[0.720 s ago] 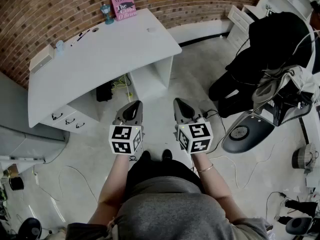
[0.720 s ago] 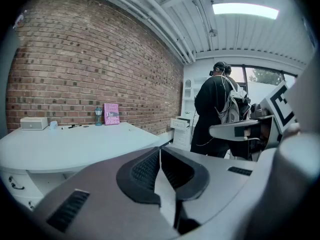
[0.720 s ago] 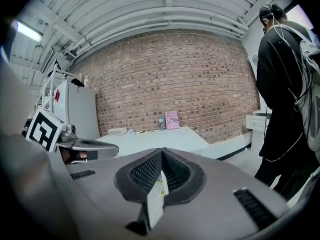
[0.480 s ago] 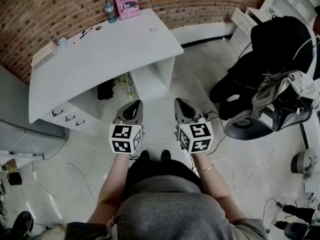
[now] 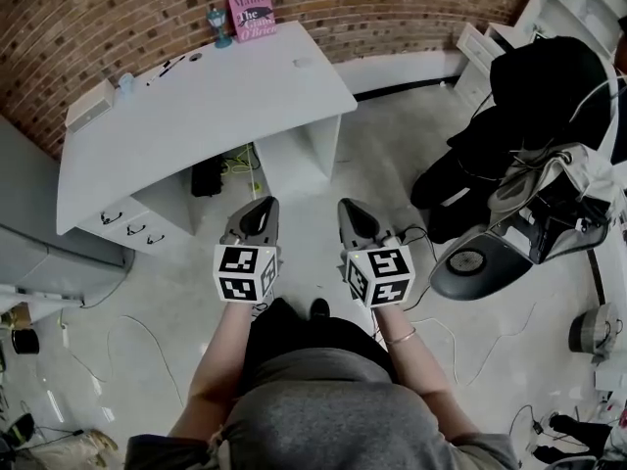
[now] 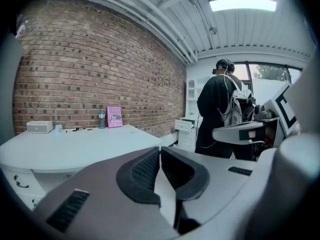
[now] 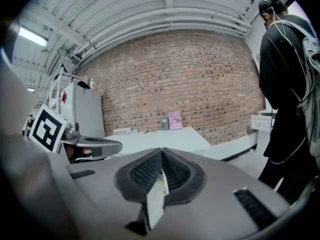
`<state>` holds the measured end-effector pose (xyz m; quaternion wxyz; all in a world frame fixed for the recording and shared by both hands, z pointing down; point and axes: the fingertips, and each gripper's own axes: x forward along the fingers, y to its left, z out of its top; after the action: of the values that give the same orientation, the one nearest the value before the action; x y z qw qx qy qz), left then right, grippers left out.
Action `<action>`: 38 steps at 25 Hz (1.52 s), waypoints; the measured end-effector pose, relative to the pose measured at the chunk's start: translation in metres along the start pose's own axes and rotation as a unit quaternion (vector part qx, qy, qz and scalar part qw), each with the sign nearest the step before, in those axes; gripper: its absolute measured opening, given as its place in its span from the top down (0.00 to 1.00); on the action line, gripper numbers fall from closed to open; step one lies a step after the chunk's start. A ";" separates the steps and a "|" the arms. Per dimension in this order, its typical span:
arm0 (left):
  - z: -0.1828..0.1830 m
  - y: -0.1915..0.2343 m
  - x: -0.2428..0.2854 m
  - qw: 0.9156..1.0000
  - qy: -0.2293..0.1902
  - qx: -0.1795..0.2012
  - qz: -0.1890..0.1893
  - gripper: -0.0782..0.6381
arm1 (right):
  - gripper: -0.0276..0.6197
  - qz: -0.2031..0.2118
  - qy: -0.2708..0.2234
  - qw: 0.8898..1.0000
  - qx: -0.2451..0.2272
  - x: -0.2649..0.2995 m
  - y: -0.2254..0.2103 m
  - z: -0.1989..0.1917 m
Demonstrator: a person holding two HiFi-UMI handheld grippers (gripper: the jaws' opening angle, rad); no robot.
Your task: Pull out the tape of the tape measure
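No tape measure shows in any view. In the head view my left gripper (image 5: 262,204) and right gripper (image 5: 347,205) are held side by side at waist height above the floor, pointing toward the white desk (image 5: 196,116). Both stand well short of the desk. The left gripper (image 6: 160,149) has its jaws closed tip to tip with nothing between them. The right gripper (image 7: 162,150) is likewise shut and holds nothing. A small pale object (image 5: 302,62) lies near the desk's right edge, too small to identify.
On the desk's far side, against the brick wall, stand a pink book (image 5: 249,12), a small blue bottle (image 5: 219,27) and a white box (image 5: 88,106). A person in black with a backpack (image 5: 534,96) stands at right beside equipment (image 5: 480,259). Cables (image 5: 147,351) trail over the floor.
The desk has drifted slightly in the head view. The right gripper has edged a little left. Both grippers stay shut and empty.
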<state>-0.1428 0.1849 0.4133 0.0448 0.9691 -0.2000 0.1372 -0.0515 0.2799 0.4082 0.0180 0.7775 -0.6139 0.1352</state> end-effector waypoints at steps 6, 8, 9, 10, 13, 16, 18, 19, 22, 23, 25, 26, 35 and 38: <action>0.001 -0.002 -0.002 1.000 -0.008 -0.003 0.013 0.85 | 0.88 0.002 0.004 1.000 0.010 -0.001 -0.006 -0.005; 0.004 0.001 -0.002 1.000 -0.011 -0.007 0.016 0.85 | 0.84 0.001 0.004 1.000 0.012 0.000 -0.008 -0.004; 0.006 0.003 -0.002 1.000 -0.013 -0.010 0.019 0.85 | 0.83 0.001 0.004 1.000 0.014 0.000 -0.010 -0.003; 0.007 0.004 -0.002 1.000 -0.015 -0.013 0.022 0.84 | 0.82 0.002 0.003 1.000 0.015 0.001 -0.011 -0.002; 0.010 0.007 0.000 0.999 -0.014 -0.014 0.027 0.78 | 0.79 0.002 0.005 1.000 0.024 0.003 -0.017 -0.003; 0.008 0.013 0.002 0.999 -0.007 -0.018 0.028 0.78 | 0.76 0.005 0.011 0.999 0.036 0.009 -0.017 -0.006; 0.007 0.019 0.008 0.999 -0.003 -0.021 0.028 0.76 | 0.75 0.008 0.014 0.999 0.038 0.017 -0.017 -0.006; 0.006 0.022 0.013 0.999 0.000 -0.021 0.027 0.76 | 0.74 0.009 0.016 0.999 0.038 0.022 -0.018 -0.005; 0.003 0.031 0.030 0.999 0.008 -0.024 0.022 0.75 | 0.73 0.006 0.022 0.999 0.042 0.038 -0.025 -0.005; 0.002 0.033 0.037 0.999 0.011 -0.025 0.020 0.74 | 0.73 0.004 0.025 0.999 0.044 0.044 -0.028 -0.005; 0.004 0.042 0.053 0.999 0.014 -0.026 0.017 0.74 | 0.73 0.002 0.029 0.998 0.047 0.058 -0.034 -0.003; 0.005 0.048 0.062 0.999 0.016 -0.027 0.016 0.73 | 0.73 0.001 0.031 0.998 0.047 0.067 -0.037 -0.001; 0.022 0.117 0.143 0.999 0.014 -0.038 0.009 0.73 | 0.73 -0.014 0.033 0.998 0.043 0.168 -0.067 0.024; 0.031 0.143 0.173 0.999 0.018 -0.044 0.008 0.73 | 0.73 -0.020 0.039 0.998 0.044 0.206 -0.077 0.037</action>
<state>-0.0396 -0.0153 0.4372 0.0898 0.9619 -0.2130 0.1463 0.0729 0.0958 0.4312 0.0103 0.7836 -0.5909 0.1915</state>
